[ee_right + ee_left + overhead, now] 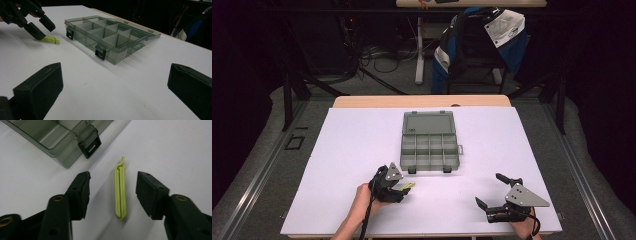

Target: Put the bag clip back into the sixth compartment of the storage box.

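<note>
Beyond the far edge of the desk [362,210], toward its right corner: a dark chair [472,70] draped with a blue, black and white jacket [492,30]. Just left of that, a white table leg [419,50] rising to a pale tabletop [472,2]. Farther left, a tangle of dark cables [377,57] on the grey floor [262,150]. Off the left edge, a black square outline [294,143] on the floor, near a black post [287,95]. Along the far edge itself, a bare wooden strip [422,101] past the white covering.
</note>
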Tool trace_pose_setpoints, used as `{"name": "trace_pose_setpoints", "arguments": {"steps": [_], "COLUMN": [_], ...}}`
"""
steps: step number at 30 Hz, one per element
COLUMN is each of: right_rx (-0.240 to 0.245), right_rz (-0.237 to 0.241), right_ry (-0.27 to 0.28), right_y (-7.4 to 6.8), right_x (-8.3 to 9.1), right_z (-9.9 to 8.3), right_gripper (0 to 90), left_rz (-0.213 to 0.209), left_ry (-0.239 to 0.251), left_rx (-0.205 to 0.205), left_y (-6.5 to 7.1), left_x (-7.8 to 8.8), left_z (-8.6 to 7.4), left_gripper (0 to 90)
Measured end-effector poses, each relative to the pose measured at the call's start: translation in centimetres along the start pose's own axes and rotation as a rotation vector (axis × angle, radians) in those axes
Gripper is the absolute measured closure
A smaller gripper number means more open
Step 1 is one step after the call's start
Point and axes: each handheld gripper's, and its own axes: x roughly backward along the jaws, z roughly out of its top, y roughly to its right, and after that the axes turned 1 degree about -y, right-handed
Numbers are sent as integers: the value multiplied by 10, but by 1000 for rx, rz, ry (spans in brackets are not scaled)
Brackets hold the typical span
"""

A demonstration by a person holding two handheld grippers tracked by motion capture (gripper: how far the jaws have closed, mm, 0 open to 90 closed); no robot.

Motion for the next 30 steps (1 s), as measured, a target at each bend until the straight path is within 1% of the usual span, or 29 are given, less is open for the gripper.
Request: {"name": "trace_pose_setpoints", "arguments": {"steps": [2, 3, 5, 6, 8, 10, 12, 15, 16, 18, 22, 24, 30], "right_rx": [4, 6, 6, 4, 5, 6, 5, 5, 5, 4, 0, 10, 8], "right_rz": [0, 0, 1, 0, 0, 0, 4, 6, 5, 3, 5, 5, -1], "right_ry": [1, 2, 2, 0, 2, 1, -2, -4, -5, 2, 0, 13, 9], "right_y": [0, 0, 0, 0, 0, 0, -1, -1, 0, 0, -2, -1, -1], "right_x": [0, 0, 0, 0, 0, 0, 0, 0, 0, 0, 1, 1, 2], "right_z": [0, 0, 0, 0, 0, 0, 0, 0, 0, 0, 0, 1, 1], "right_gripper": [0, 0, 0, 0, 0, 0, 0, 0, 0, 0, 0, 0, 0], "left_rz": [-3, -13, -16, -29, -29, -40, -46, -50, -54, -49, -47, -45, -46], "left_ry": [-4, -4, -5, -7, -8, -8, -10, -4, 1, 5, 9, 15, 25], "left_rx": [-1, 2, 3, 0, -2, -1, -7, -6, -3, -7, -11, -15, -26], "left_y": [0, 0, 0, -1, 0, 0, 1, 1, 2, 2, 4, 6, 8], "left_x": [-1, -2, -2, -4, -4, -4, -6, -6, -6, -7, -6, -5, -3], "left_z": [0, -1, -1, -1, -2, -2, -3, -4, -4, -4, -4, -4, -3], "left_gripper": [550, 588, 604, 633, 649, 675, 715, 740, 757, 795, 799, 800, 800]}}
